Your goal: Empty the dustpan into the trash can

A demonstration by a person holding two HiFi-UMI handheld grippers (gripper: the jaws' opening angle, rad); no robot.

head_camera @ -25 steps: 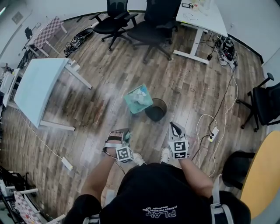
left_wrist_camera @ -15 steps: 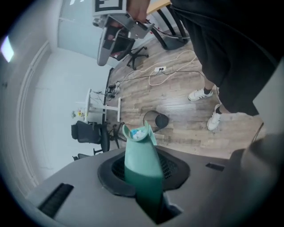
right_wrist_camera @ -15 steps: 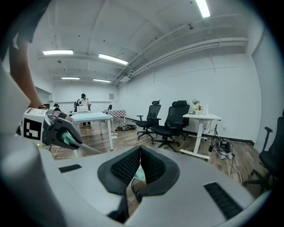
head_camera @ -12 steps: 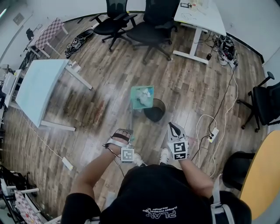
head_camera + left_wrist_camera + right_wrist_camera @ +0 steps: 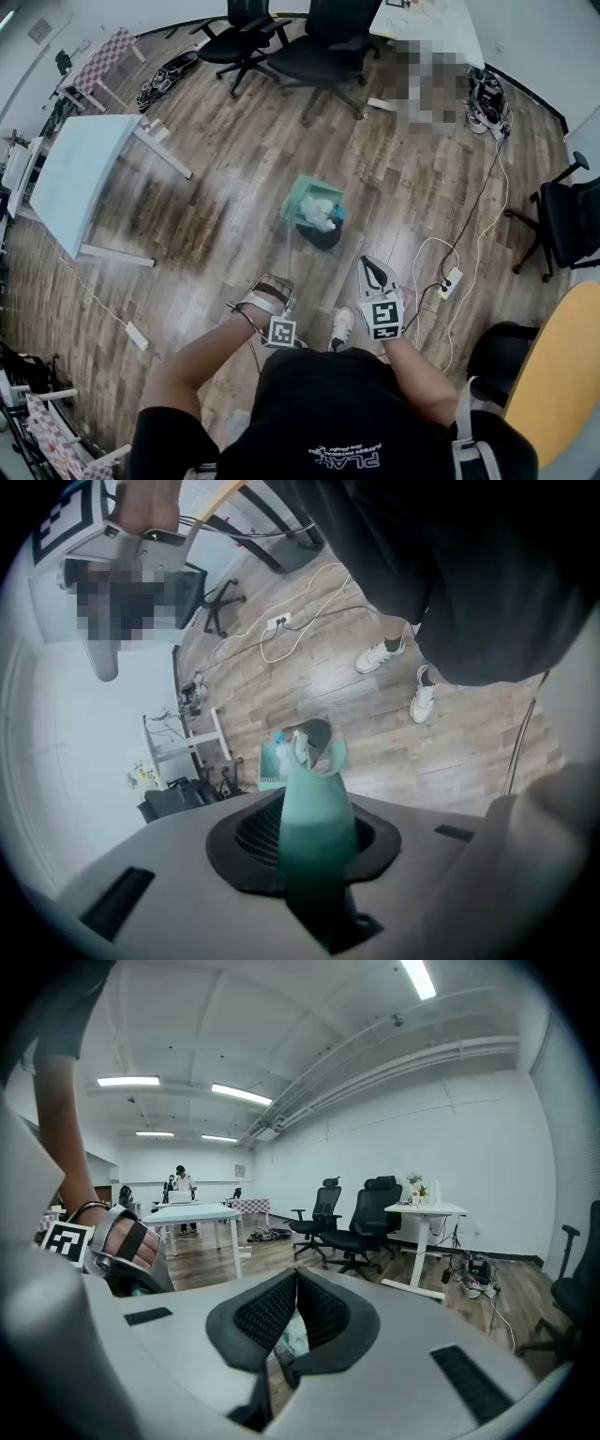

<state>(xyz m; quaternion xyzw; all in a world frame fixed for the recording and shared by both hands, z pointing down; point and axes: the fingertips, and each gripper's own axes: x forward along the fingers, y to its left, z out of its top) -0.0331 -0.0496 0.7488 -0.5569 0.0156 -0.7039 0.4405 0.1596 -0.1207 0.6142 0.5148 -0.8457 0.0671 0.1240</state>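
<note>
The dustpan (image 5: 302, 195) hangs over the trash can (image 5: 324, 237) on the floor (image 5: 234, 169); table (image 5: 75, 178) at left, office chairs (image 5: 319, 52) behind.

The teal dustpan (image 5: 302, 195) hangs tilted over the round black trash can (image 5: 326, 238). Crumpled white paper (image 5: 322, 214) and a scrap of blue litter sit at its lower lip, right above the can's opening. Its long teal handle (image 5: 317, 808) runs back from the pan and is clamped between the jaws of the left gripper (image 5: 274, 294). The trash can stands upright, its mouth partly covered by the pan.
</note>
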